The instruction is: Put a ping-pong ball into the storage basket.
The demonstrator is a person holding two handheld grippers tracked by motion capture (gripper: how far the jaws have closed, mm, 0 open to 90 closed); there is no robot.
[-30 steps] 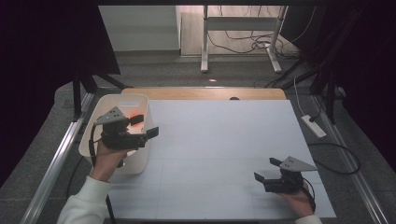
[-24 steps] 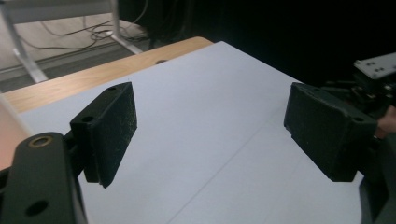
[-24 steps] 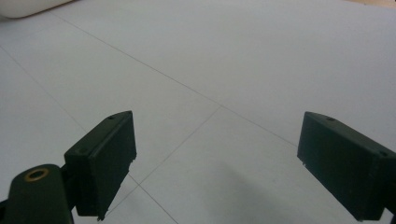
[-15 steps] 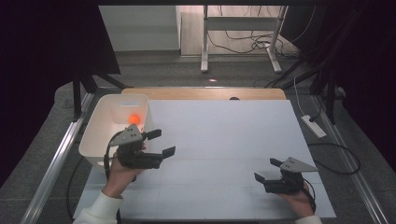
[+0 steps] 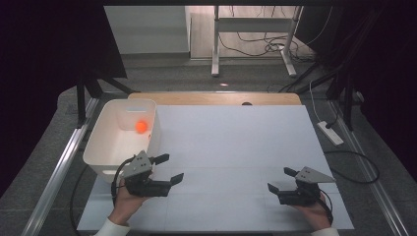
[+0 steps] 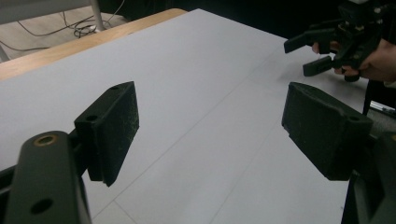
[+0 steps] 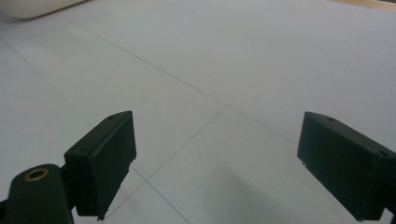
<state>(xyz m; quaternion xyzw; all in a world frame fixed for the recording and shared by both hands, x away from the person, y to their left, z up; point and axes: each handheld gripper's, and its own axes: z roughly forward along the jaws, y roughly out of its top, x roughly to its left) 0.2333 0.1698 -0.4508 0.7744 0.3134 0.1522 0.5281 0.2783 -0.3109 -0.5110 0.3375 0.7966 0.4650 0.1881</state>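
Left fingers (image 6: 112,130) are spread apart with nothing between them, just bare white counter (image 5: 236,147) seen through the gap in the left gripper view. They've just been closing a little, but nothing is caught. The left gripper (image 5: 169,169) is held roughly level, low over the near-left part of the counter, pointing toward the right side. It sits just beside the near corner of the white bin (image 5: 98,152). The left hand (image 5: 125,201) is wrapped around the gripper body from below, with a white sleeve (image 5: 110,228) coming in from the bottom edge.

The orange ball (image 5: 141,126) is found inside the bin, toward its far end, well apart from both grippers.

Over on the right, the fingers (image 7: 102,158) are also released and wide, nothing gripped, only counter with thin seam lines seen between them. The right gripper (image 5: 280,179) is held level near the front-right corner, pointing left toward the other one. The right hand (image 5: 312,209) is cupped under it, low and close to the surface. A corner of the bin is caught at the top left of the right gripper view.
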